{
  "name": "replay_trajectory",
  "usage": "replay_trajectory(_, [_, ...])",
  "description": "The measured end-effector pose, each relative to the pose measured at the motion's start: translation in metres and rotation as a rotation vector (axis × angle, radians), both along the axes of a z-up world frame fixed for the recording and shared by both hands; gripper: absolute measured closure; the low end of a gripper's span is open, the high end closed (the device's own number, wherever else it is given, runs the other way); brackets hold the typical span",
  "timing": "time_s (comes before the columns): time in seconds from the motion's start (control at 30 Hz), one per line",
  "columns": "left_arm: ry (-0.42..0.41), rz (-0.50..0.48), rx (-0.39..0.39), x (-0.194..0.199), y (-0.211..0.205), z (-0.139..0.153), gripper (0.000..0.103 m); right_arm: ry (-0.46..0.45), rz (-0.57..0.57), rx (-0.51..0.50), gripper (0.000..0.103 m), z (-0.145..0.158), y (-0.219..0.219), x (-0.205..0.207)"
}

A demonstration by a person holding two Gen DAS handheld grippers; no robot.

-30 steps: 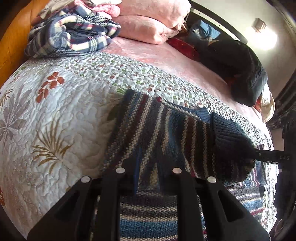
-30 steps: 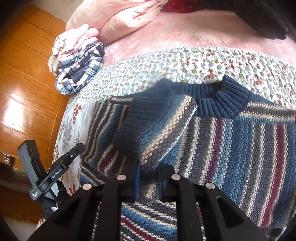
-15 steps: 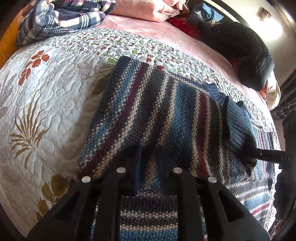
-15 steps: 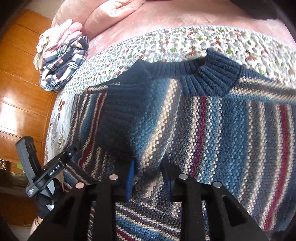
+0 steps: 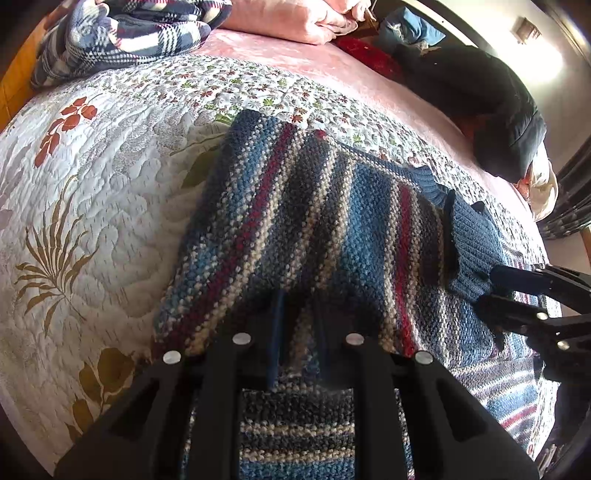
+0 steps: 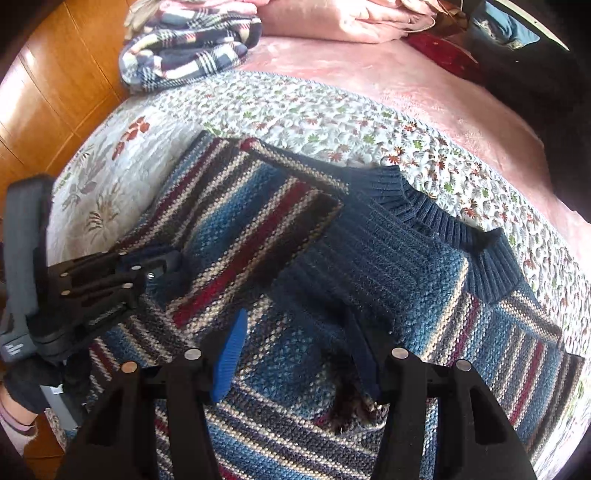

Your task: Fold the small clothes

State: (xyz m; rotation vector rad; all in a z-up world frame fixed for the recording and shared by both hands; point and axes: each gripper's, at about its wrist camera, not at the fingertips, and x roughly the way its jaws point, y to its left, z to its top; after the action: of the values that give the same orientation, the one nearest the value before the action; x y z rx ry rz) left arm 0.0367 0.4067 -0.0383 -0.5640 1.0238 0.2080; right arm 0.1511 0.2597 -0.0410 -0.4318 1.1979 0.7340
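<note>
A striped knit sweater [image 5: 314, 229] in blue, red and beige lies flat on the floral quilt [image 5: 92, 166]. One sleeve is folded across its body, and the ribbed navy cuff [image 6: 369, 266] rests just below the collar [image 6: 443, 221]. My left gripper [image 5: 301, 332] is shut on the sweater's folded edge. From the right wrist it shows at the left [image 6: 162, 269], still pinching the knit. My right gripper [image 6: 295, 350] stands open over the laid-down sleeve with nothing held. In the left wrist view it sits at the right [image 5: 491, 291], beside the cuff [image 5: 472, 251].
A folded plaid blanket [image 5: 122, 33] and pink pillows [image 5: 288, 18] lie at the head of the bed. A dark jacket [image 5: 498, 103] is heaped at the far right. A wooden panel [image 6: 55, 92] runs along the left side. Bare quilt spreads left of the sweater.
Both grippers carried the sleeve across and down onto the sweater's body. The right gripper then opened and let go of the cuff. The left gripper stays shut on the knit.
</note>
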Motion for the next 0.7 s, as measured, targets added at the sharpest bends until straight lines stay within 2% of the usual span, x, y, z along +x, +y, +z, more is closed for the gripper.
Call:
replay_trajectory(0.07, [0.001, -0.001, -0.001, 0.000, 0.000, 0.000, 0.087, -0.011, -0.003, -0.039, 0.052, -0.010, 0.005, 0.003])
replay_trajectory(0.13, [0.001, -0.002, 0.002, 0.000, 0.000, 0.000, 0.087, -0.040, -0.012, -0.065, 0.073, -0.012, 0.005, 0.004])
replay_trajectory(0.17, [0.002, -0.002, 0.003, 0.000, -0.001, 0.000, 0.087, -0.038, -0.020, -0.058, 0.077, -0.010, 0.002, 0.006])
replay_trajectory(0.2, [0.002, -0.001, 0.004, 0.000, -0.001, -0.001, 0.087, -0.027, -0.034, -0.040, 0.088, -0.008, -0.003, 0.009])
replay_trajectory(0.23, [0.003, -0.001, 0.005, 0.000, -0.001, -0.001, 0.087, -0.016, -0.049, -0.022, 0.092, -0.005, -0.008, 0.011])
replay_trajectory(0.5, [0.006, -0.005, 0.011, 0.000, -0.001, -0.001, 0.087, 0.028, -0.201, 0.192, 0.092, 0.035, -0.079, 0.019])
replay_trajectory(0.7, [0.009, -0.003, 0.015, 0.001, -0.002, -0.001, 0.087, 0.024, -0.294, 0.197, 0.093, 0.040, -0.135, 0.028])
